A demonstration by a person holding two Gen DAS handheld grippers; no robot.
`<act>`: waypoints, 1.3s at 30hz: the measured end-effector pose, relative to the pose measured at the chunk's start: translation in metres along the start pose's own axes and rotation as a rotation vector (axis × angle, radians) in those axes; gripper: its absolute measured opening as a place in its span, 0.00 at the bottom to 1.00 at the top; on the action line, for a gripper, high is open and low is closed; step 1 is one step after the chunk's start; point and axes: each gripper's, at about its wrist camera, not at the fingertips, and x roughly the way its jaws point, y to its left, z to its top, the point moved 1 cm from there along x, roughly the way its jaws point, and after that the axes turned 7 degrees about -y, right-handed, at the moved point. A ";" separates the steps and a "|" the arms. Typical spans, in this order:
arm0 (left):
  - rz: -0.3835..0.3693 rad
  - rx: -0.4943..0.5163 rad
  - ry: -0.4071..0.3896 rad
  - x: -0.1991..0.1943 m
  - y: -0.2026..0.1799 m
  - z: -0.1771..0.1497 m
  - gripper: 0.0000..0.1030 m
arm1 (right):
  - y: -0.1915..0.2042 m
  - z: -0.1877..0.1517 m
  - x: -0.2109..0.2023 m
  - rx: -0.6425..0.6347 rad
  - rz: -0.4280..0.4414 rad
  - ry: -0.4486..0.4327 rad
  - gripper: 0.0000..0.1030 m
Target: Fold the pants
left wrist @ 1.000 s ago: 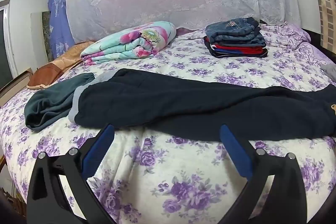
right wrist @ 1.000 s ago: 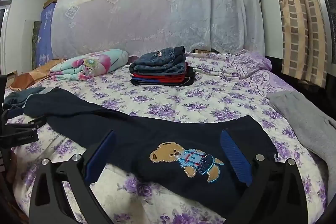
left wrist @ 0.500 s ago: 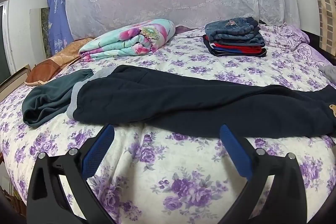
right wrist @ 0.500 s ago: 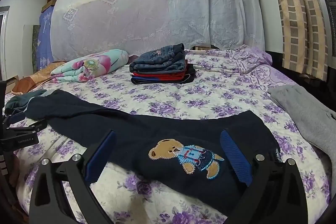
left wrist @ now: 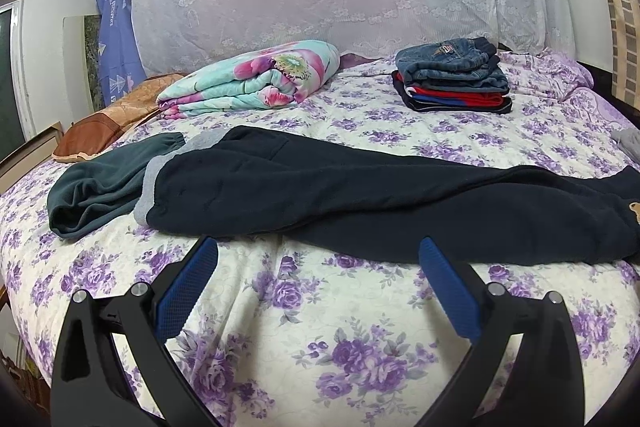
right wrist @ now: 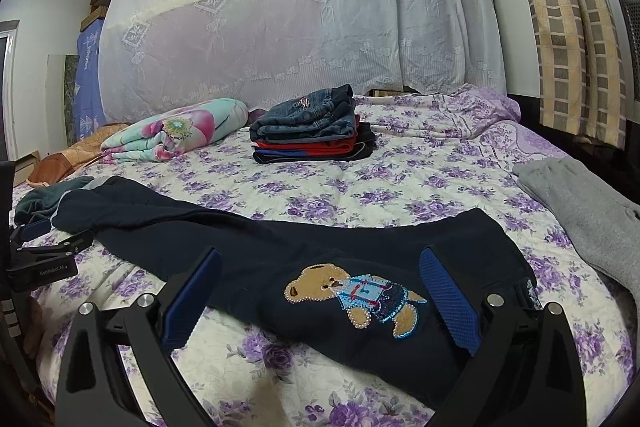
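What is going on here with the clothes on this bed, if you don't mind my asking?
A person with a gripper in each hand is about to fold the dark navy pants laid out lengthwise on the floral bedspread. The left gripper and right gripper are both open and hold nothing. The right one hovers over the bear patch. A stack of folded clothes sits further back.

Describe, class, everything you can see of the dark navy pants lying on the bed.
The dark navy fleece-looking pants lie flat and unfolded across the purple-flowered bedspread, legs stretched leftward. A grey cuff lining shows at the leg end, which overlaps a dark teal garment. A beaded teddy bear patch decorates the waist end. The open right tool straddles that end, with no grip visible; the open left tool hovers just short of the leg.
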 end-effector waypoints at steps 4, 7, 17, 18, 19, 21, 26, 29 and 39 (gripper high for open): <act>-0.001 -0.011 -0.003 -0.001 0.002 0.000 0.95 | 0.002 0.000 0.001 -0.012 -0.002 0.002 0.97; -0.002 -0.016 -0.008 -0.002 0.003 -0.001 0.95 | 0.002 0.000 0.000 -0.011 -0.003 -0.001 0.97; -0.007 -0.029 -0.011 -0.005 0.006 -0.002 0.95 | 0.002 0.000 0.000 -0.011 -0.004 0.000 0.97; -0.007 -0.029 -0.011 -0.005 0.006 -0.002 0.95 | 0.003 0.000 0.000 -0.011 -0.003 0.001 0.97; -0.007 -0.029 -0.011 -0.005 0.006 -0.001 0.95 | 0.003 0.000 0.000 -0.011 -0.003 0.001 0.97; -0.007 -0.029 -0.011 -0.005 0.006 -0.002 0.95 | 0.003 0.000 0.000 -0.010 -0.004 0.000 0.97; -0.007 -0.029 -0.011 -0.005 0.006 -0.002 0.95 | 0.003 0.000 0.000 -0.011 -0.004 0.000 0.97; -0.008 -0.029 -0.011 -0.005 0.006 -0.002 0.95 | 0.003 0.000 0.000 -0.011 -0.003 0.000 0.97; -0.008 -0.029 -0.011 -0.005 0.006 -0.002 0.95 | 0.004 0.000 0.000 -0.012 -0.004 -0.001 0.97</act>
